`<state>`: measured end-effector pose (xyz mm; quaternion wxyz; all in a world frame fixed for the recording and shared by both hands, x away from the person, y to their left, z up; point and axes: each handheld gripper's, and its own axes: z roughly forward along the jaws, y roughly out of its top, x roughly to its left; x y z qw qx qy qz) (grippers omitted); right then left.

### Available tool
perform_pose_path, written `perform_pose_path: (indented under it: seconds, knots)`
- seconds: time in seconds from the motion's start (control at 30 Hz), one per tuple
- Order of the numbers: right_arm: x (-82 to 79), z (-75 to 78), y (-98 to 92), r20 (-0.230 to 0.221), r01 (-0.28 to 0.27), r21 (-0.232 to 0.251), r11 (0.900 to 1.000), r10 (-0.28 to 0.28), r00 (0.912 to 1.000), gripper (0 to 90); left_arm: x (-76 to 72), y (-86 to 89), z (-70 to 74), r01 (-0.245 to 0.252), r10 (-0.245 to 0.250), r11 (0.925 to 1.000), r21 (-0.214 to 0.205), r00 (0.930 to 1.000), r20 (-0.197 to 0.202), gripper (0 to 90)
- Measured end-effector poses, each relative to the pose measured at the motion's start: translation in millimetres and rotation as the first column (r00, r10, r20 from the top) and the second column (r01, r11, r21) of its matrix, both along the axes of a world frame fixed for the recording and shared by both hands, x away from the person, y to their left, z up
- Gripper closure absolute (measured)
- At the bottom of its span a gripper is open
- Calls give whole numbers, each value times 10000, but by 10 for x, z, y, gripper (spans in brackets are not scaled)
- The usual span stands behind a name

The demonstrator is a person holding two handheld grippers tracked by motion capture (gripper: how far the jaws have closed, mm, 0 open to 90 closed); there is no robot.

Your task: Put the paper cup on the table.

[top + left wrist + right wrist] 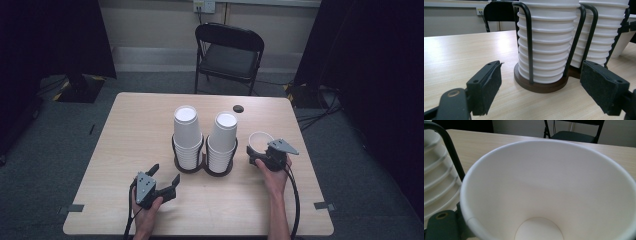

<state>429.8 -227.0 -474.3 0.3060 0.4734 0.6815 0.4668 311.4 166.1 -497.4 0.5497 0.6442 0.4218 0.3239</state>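
Right gripper (260, 156) is clamped on one white cup (261, 141), mouth up, just beside the right stack (222, 142); my left gripper (162, 181) sits wide apart near the left stack (549, 42) on the table (130, 130); next, I think, I set this cup down gently.

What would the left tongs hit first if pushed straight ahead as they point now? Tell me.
Most likely the nearer cup stack in its wire holder: the open left tongs point straight at the holder's brown base, bare table between. Depth is unclear.
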Motion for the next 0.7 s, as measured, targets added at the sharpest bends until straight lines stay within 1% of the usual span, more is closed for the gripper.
perform_pose_path:
  seconds: [0.07,0.1,0.27,0.3,0.4,0.5,0.53,0.6,0.7]
  knots:
    - [0,-2,5,-82,50,-171,9998,-52,10000,117,2,5,2,7,-7,10000,43,10000,-13,177]
    - [4,-11,10,-156,85,-285,9996,-90,9998,120,3,4,2,13,-13,10000,1,10000,-48,178]
    - [-9,-30,10,-636,121,-441,9990,-149,9979,136,7,13,0,14,-15,9999,-112,10000,-39,183]
    - [-14,-34,15,-811,140,-515,9986,-182,9965,136,6,14,0,11,-11,9999,-119,10000,-39,183]
    - [-26,-42,15,-1024,86,-484,9988,-135,9947,137,2,14,0,22,-22,10000,-26,10000,-1,185]
    - [-43,-49,10,-1257,108,-460,9989,-165,9919,137,4,12,1,90,-90,10000,-39,10000,-41,204]
    - [-51,-56,7,-1330,111,-382,9992,-161,9910,137,4,8,0,53,-53,10000,-53,10000,-21,206]
    - [-75,-70,0,-1274,138,-250,9996,-169,9917,139,3,10,1,54,-54,10000,-28,10000,-6,206]
    - [-109,-112,-29,-1424,220,-238,9995,-252,9895,139,5,12,1,36,-36,10000,-52,10000,-46,205]
